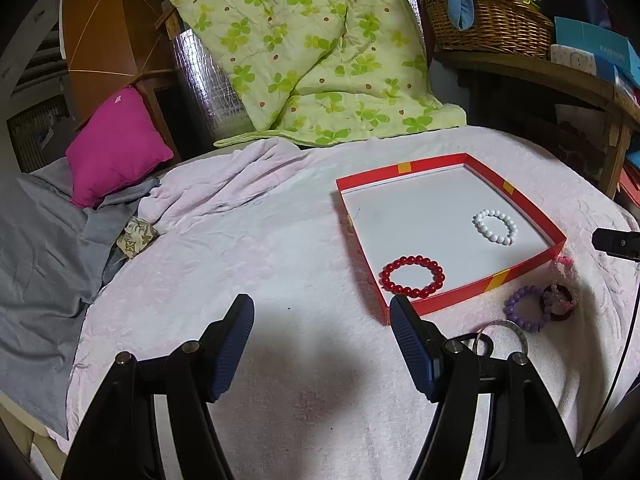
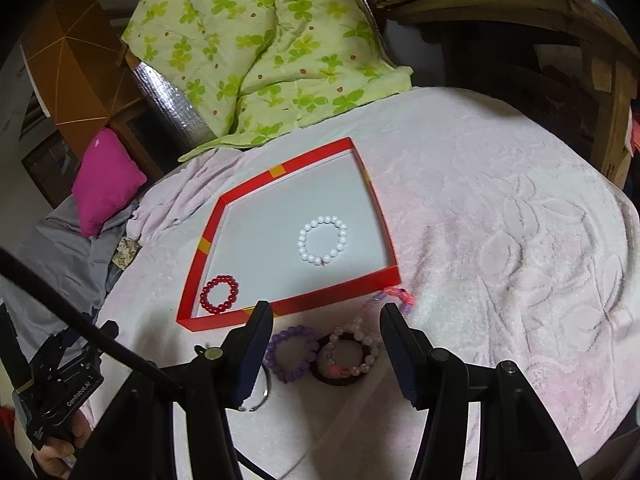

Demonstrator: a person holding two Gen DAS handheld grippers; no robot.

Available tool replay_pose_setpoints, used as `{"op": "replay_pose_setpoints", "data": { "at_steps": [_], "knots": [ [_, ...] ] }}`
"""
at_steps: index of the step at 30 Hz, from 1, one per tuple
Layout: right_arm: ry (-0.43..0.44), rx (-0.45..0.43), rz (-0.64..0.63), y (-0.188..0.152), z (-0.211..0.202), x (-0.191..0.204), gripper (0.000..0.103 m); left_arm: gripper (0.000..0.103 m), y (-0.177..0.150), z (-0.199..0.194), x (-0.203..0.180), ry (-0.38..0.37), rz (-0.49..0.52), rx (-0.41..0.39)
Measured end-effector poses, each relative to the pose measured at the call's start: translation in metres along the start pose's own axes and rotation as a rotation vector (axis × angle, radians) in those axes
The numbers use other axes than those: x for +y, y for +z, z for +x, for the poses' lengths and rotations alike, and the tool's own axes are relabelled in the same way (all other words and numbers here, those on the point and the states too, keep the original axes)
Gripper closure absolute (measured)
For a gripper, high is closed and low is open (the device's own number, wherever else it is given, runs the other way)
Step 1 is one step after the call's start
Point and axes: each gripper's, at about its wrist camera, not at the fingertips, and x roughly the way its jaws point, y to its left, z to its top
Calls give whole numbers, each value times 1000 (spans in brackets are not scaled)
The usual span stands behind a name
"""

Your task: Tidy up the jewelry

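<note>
A shallow red box [image 1: 472,285] [image 2: 298,303] with a white floor lies on the pale pink blanket. Inside it rest a red bead bracelet [image 1: 413,275] [image 2: 219,294] and a white bead bracelet [image 1: 495,226] [image 2: 322,241]. In front of the box lie a purple bead bracelet [image 1: 525,309] [image 2: 291,353], a dark ring with a pale pink bead bracelet on it [image 1: 557,303] [image 2: 347,357], a metal bangle [image 1: 505,330] [image 2: 267,390] and a pink plastic strand [image 2: 396,295]. My left gripper [image 1: 322,305] is open over bare blanket, left of the box's near corner. My right gripper [image 2: 326,313] is open, above the loose bracelets.
A green floral quilt [image 1: 304,52] [image 2: 256,44] is heaped behind the box. A magenta cushion [image 1: 116,146] [image 2: 106,180] and grey cloth [image 1: 36,248] lie left. A wicker basket [image 1: 488,20] sits on a wooden shelf at right. A hand [image 2: 56,448] holds the left tool.
</note>
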Motion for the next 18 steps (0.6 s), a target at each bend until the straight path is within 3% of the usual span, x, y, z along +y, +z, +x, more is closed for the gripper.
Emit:
{"op": "replay_pose_setpoints", "data": {
  "at_steps": [18],
  "knots": [
    [-14, 35, 16, 1, 5, -11, 43, 32, -1, 4, -4, -4, 29, 16]
  ]
}}
